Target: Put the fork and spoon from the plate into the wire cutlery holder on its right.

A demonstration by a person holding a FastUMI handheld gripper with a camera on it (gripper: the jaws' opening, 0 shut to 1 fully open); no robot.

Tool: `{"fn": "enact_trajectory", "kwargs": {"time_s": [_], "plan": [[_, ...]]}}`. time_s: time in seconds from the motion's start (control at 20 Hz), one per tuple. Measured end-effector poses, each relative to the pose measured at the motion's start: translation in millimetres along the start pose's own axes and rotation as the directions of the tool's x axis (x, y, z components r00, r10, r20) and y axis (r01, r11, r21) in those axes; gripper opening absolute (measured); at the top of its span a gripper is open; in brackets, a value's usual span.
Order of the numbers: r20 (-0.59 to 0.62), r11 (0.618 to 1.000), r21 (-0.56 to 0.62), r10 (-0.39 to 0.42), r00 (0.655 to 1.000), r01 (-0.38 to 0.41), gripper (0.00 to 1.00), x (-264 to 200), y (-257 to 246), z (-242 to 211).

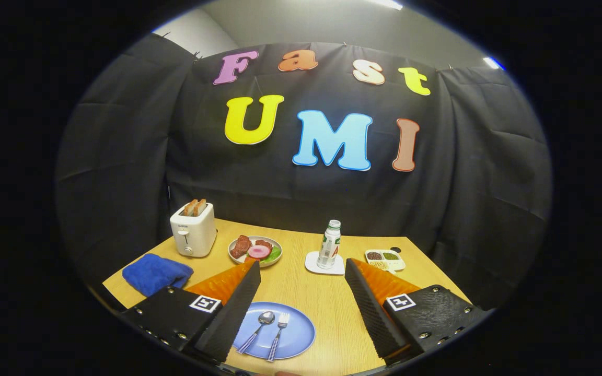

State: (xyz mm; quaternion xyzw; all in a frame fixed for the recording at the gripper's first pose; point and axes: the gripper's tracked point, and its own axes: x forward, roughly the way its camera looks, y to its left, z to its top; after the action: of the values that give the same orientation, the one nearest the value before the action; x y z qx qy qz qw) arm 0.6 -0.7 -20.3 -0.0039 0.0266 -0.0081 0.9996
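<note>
Gripper [301, 308] wide open, holding nothing. Spoon [259, 329] & fork [278, 334] lie side by side on blue plate [303, 334], lower centre btw fingers. Drop low, pinch one handle only.

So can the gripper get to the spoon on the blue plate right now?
Probably yes. The gripper is open, and the spoon lies bare on the blue plate between the fingers, beside the fork. Nothing covers it.
</note>
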Motion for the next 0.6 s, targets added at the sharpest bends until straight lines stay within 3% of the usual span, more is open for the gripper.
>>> {"fn": "enact_trajectory", "kwargs": {"time_s": [0.45,0.6], "plan": [[-0.049,0.999,-0.032,0.012,0.999,-0.014,0.99,7.2,10.9,-18.4],[-0.131,0.998,-0.059,0.009,0.991,-0.017,0.99,13.9,12.0,-40.8]]}}
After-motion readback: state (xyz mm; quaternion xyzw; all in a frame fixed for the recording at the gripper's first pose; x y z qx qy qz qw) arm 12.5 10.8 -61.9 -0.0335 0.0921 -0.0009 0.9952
